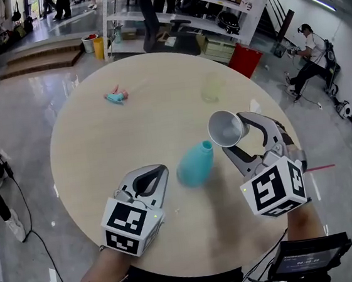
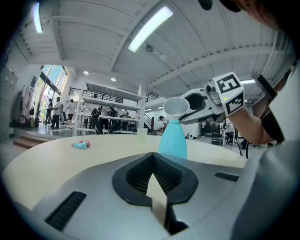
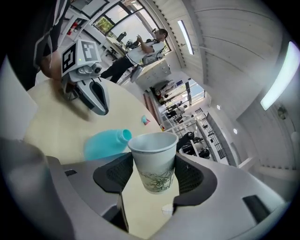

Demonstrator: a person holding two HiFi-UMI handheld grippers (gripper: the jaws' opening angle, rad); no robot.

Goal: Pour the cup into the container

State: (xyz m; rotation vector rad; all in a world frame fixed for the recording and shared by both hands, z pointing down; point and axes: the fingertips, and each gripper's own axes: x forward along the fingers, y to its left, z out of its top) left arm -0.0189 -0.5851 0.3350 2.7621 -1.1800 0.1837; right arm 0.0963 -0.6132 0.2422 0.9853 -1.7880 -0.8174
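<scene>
A white paper cup (image 1: 224, 128) with a green leaf print is clamped between the jaws of my right gripper (image 1: 237, 135). The cup is tipped over, mouth turned left, just above and right of the neck of the teal bottle-shaped container (image 1: 195, 165). That container stands near the middle of the round table (image 1: 101, 146). From the right gripper view the cup (image 3: 154, 160) fills the jaws of the right gripper (image 3: 154, 174), with the container (image 3: 105, 143) behind; I see nothing inside the cup. My left gripper (image 1: 156, 170) rests low at the front left, jaws together and empty, pointing at the container (image 2: 172, 139).
A small pink and teal object (image 1: 116, 96) lies at the table's far left. A clear plastic cup (image 1: 213, 89) stands at the far right. Beyond the table are shelves, a red bin (image 1: 245, 58) and a seated person (image 1: 309, 59).
</scene>
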